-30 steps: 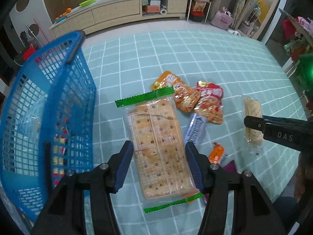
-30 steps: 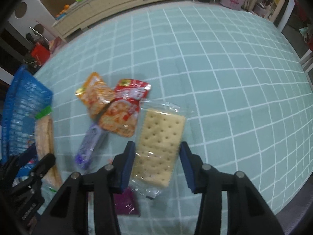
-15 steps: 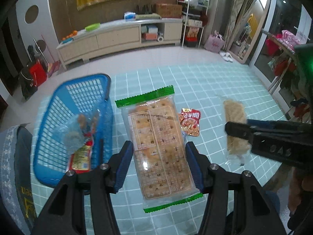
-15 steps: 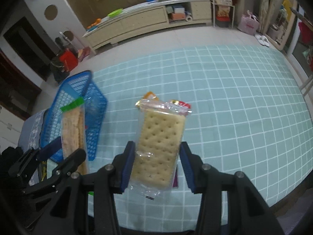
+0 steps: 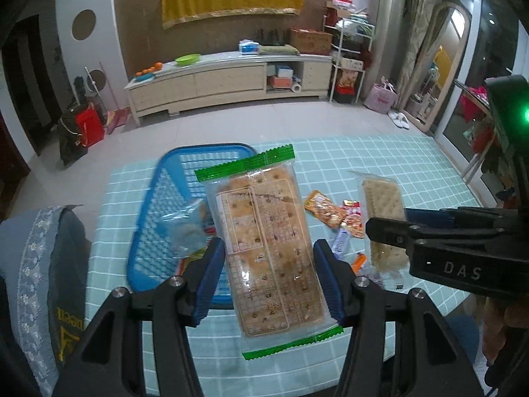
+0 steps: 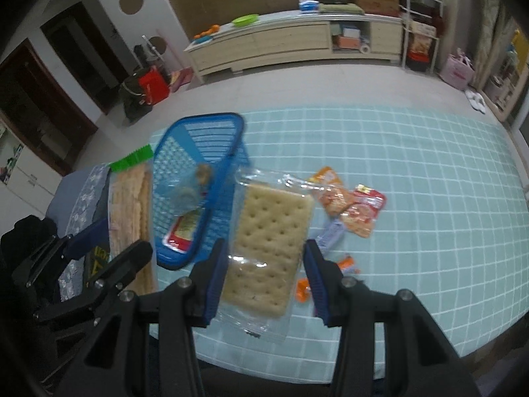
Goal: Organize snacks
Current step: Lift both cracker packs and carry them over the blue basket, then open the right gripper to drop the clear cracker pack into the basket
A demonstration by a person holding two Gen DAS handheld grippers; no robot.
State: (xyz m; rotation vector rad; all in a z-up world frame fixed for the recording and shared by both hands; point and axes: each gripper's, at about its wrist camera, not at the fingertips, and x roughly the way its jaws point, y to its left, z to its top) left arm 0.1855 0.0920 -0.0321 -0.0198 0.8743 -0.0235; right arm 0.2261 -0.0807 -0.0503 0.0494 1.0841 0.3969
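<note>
My left gripper [image 5: 269, 264] is shut on a long cracker pack with green ends [image 5: 264, 231], held high above the table. The right gripper [image 6: 264, 264] is shut on a clear-wrapped plain cracker pack [image 6: 269, 241], also lifted. Each gripper shows in the other's view: the right one [image 5: 390, 228] with its cracker pack [image 5: 383, 211], the left one [image 6: 112, 248] with the green-ended pack [image 6: 132, 198]. Below stands the blue basket [image 5: 185, 165] [image 6: 205, 129], holding a few snacks [image 6: 185, 225]. On the table lie orange and red snack packets [image 5: 327, 211] [image 6: 360, 211] and a purple one [image 6: 330, 235].
The table wears a teal checked cloth [image 6: 429, 198]. A chair back with a grey patterned cover [image 5: 36, 264] stands at the left edge. Small orange packets [image 6: 347, 264] lie near the front edge. A long cabinet [image 5: 228, 79] lines the far wall.
Both grippers have risen well above the table with their cracker packs, and the view has tilted up to show the room. The basket now lies below and ahead instead of close at the left.
</note>
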